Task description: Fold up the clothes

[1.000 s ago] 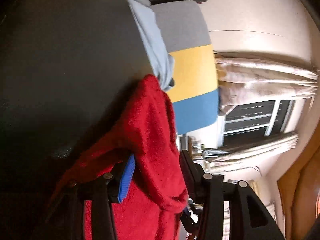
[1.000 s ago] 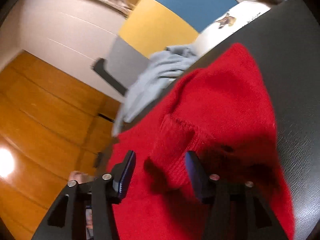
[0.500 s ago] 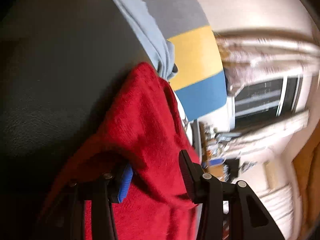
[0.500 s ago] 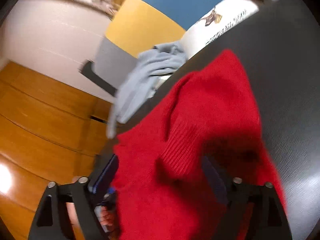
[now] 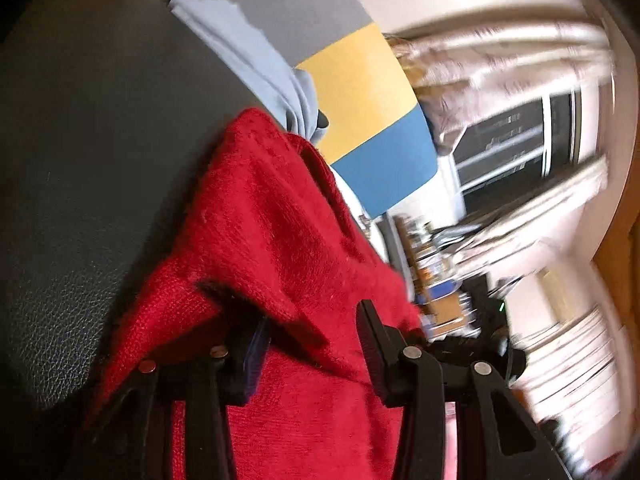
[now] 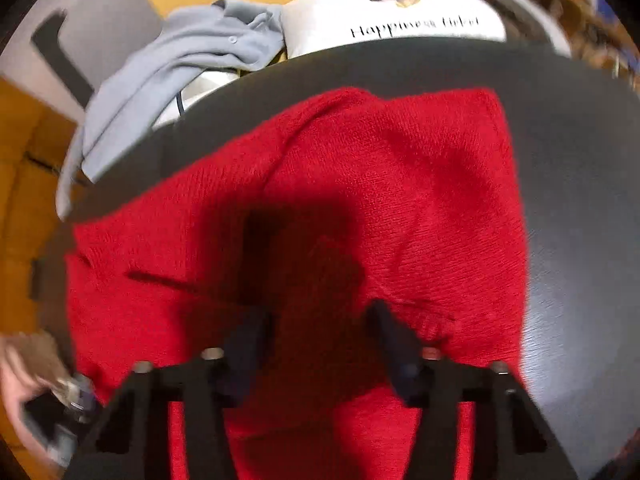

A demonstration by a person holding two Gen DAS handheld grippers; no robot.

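Dark desk (image 6: 580,160): left gripper (image 5: 312,344) fingers clamp red sweater (image 6: 380,184) fold lower centre, anchoring it; right gripper (image 6: 320,332) fingers, just closing, apart, empty.

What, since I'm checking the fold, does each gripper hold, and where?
Left gripper pinches a raised fold of the red sweater. Right gripper: jaws have just been closing over the sweater; a grip cannot be told.

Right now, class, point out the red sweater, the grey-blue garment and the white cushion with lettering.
red sweater (image 6: 400,184): right wrist view, on its flat knitted body.
grey-blue garment (image 6: 168,68): right wrist view, on its crumpled middle.
white cushion (image 6: 340,20): right wrist view, on its plain face.
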